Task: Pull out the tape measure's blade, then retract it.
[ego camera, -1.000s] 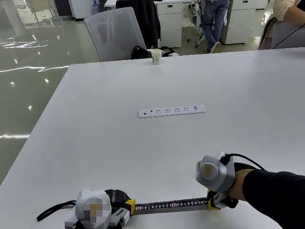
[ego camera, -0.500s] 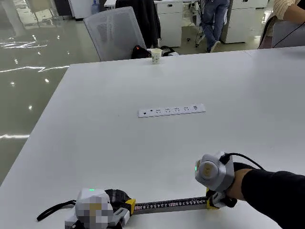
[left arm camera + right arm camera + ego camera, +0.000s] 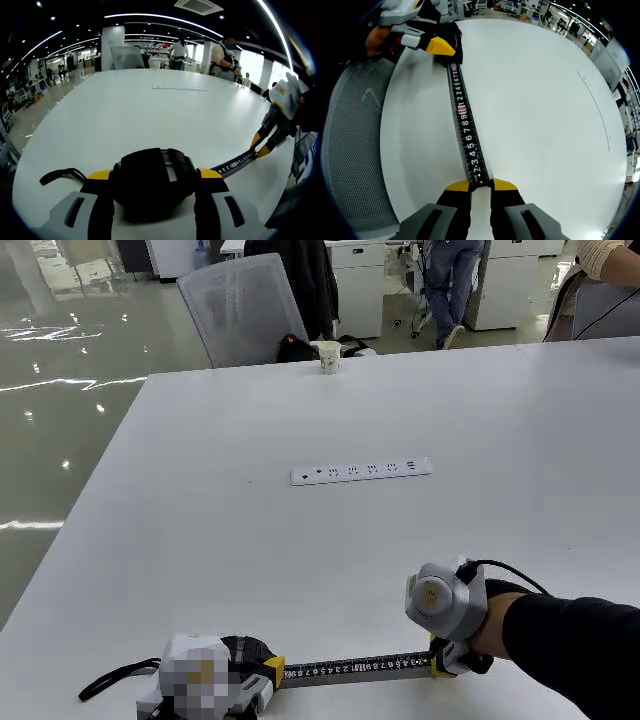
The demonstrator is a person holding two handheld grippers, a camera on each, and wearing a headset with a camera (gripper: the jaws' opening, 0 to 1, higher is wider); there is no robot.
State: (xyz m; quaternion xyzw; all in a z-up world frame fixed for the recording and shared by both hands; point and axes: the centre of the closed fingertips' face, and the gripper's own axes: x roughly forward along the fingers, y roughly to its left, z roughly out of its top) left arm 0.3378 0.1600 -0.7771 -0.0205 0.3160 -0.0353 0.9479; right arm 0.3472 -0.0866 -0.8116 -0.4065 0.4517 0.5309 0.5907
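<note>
Black plastic tape measure case (image 3: 248, 657) with yellow trim sits at the near edge of the white table (image 3: 300, 540). It is clamped in the left gripper (image 3: 155, 175), whose jaws are spread to the case's width. The dark, numbered steel blade (image 3: 466, 125) lies flat on the table, its tip pinched by the nearly closed jaws of the right gripper (image 3: 481, 186). To retract well, I'd walk the tip back in line with the blade, keeping the pinch so it cannot snap home, with the case held steady. Compared with a second ago, the right gripper stands slightly closer to the case and the exposed blade looks a touch shorter.
</note>
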